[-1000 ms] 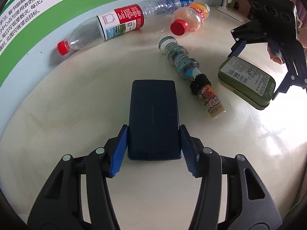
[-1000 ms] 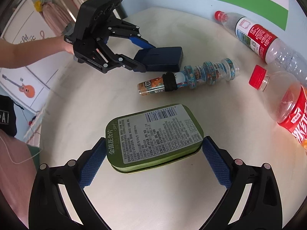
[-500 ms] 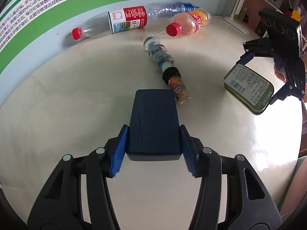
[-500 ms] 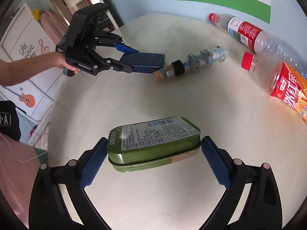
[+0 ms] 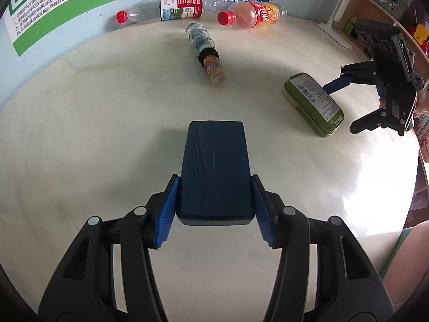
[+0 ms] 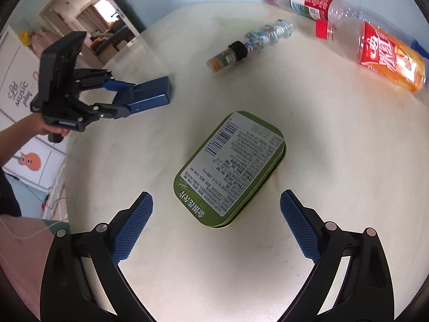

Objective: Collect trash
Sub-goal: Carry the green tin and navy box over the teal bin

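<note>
My left gripper (image 5: 214, 209) is shut on a dark blue box (image 5: 214, 169) and holds it over the round cream table (image 5: 93, 134); it also shows in the right wrist view (image 6: 150, 96). My right gripper (image 6: 214, 225) is open, and the green tin (image 6: 230, 166) lies flat on the table ahead of its fingers, apart from both pads. The tin also shows in the left wrist view (image 5: 313, 104), with the right gripper (image 5: 346, 102) beside it.
By the far wall lie a clear bottle with a red label (image 5: 171, 8), an orange drink bottle (image 5: 252, 13) and a small ribbed bottle (image 5: 206, 51). The table edge runs on the right (image 5: 413, 187). Shelves stand beyond it.
The right gripper has opened and let the green tin go; the tin now lies turned on the table. The left gripper has drawn back from the bottles with the blue box.
</note>
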The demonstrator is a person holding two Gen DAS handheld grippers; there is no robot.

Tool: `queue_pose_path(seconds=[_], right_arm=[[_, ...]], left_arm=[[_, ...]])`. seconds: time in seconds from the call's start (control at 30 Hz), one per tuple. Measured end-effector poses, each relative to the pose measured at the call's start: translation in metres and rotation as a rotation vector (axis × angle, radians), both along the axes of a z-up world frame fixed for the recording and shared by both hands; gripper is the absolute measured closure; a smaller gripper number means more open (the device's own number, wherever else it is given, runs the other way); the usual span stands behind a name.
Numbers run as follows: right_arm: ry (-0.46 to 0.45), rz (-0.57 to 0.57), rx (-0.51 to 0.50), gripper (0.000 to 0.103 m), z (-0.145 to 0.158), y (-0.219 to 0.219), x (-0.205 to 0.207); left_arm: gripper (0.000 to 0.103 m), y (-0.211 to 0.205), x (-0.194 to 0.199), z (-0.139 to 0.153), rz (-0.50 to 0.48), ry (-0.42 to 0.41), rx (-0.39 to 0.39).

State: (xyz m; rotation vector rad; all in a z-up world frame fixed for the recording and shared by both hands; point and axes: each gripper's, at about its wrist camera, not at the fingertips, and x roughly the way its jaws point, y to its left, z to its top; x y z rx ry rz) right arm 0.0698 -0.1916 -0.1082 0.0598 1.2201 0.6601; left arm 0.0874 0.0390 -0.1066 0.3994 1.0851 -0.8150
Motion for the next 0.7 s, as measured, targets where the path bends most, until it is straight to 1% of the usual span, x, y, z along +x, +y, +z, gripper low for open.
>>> queue_pose_path(seconds=[0.03, 0.07, 0.13, 0.2, 0.3, 0.33, 0.4, 0.47, 0.57, 0.63, 0.67, 0.7], right_arm=[[0.010, -0.003, -0.013, 0.007, -0.003, 0.004, 0.001], [-0.005, -0.003, -0.028, 0.007, -0.003, 0.009, 0.002], [-0.004, -0.003, -0.056, 0.008, -0.004, 0.019, 0.008], [-0.010, -0.026, -0.100, 0.007, -0.005, 0.028, 0.015], [-0.021, -0.062, -0.177, 0.007, -0.008, 0.039, 0.024], [-0.023, -0.073, -0.204, 0.007, -0.009, 0.042, 0.026], [-0.022, -0.092, -0.240, 0.008, -0.011, 0.044, 0.033], [-0.015, -0.122, -0.263, 0.008, -0.013, 0.041, 0.037], [-0.008, -0.135, -0.284, 0.008, -0.016, 0.038, 0.042], [-0.009, -0.132, -0.295, 0.011, -0.016, 0.037, 0.042], [-0.013, -0.129, -0.307, 0.014, -0.016, 0.037, 0.042], [-0.022, -0.129, -0.321, 0.023, -0.015, 0.037, 0.042]], left_arm=[[0.053, 0.001, -0.006, -0.001, 0.007, 0.003, 0.000], [0.053, 0.002, -0.009, -0.002, 0.011, 0.004, -0.001], [0.053, 0.005, -0.017, -0.003, 0.026, 0.004, -0.001], [0.053, 0.007, -0.022, -0.005, 0.038, 0.007, -0.006], [0.052, 0.010, -0.022, -0.012, 0.056, 0.014, 0.007], [0.047, 0.010, -0.022, -0.013, 0.059, 0.012, 0.012], [0.045, 0.009, -0.020, -0.015, 0.051, 0.014, 0.009], [0.039, 0.006, -0.018, -0.015, 0.046, 0.000, 0.019], [0.038, 0.003, -0.011, -0.016, 0.051, -0.001, 0.003], [0.038, 0.002, -0.007, -0.016, 0.052, -0.003, -0.004], [0.039, 0.000, -0.006, -0.016, 0.045, -0.009, 0.004], [0.041, -0.002, -0.006, -0.016, 0.037, -0.017, 0.016]])
